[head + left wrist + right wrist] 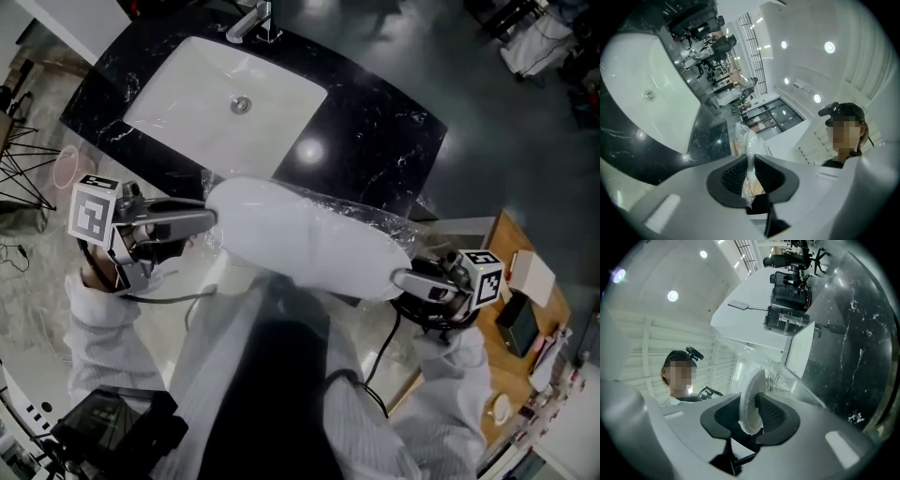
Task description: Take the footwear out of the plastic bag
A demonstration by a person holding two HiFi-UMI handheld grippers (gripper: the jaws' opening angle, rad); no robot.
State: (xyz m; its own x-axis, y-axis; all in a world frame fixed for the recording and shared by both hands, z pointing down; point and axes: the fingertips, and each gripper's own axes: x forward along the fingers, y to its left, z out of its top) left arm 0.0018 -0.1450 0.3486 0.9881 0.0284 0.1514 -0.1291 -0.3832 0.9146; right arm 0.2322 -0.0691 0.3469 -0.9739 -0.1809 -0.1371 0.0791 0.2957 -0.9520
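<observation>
In the head view a white slipper (300, 239) hangs in the air in front of me, inside a clear plastic bag (380, 217). My left gripper (208, 221) is at the slipper's left end. In the left gripper view its jaws (750, 164) are shut on a crumpled fold of the plastic bag (749, 143). My right gripper (397, 277) is at the slipper's right end. The right gripper view shows its jaws (752, 414) shut on the slipper's thin ribbed edge (751, 392), with bag film (776, 376) behind it.
Beyond the slipper lies a black marble counter (375, 141) with a white sink basin (202, 108) and a faucet (255, 21). A wooden desk (525, 323) with small items stands at the right. A black device (112, 427) sits at lower left.
</observation>
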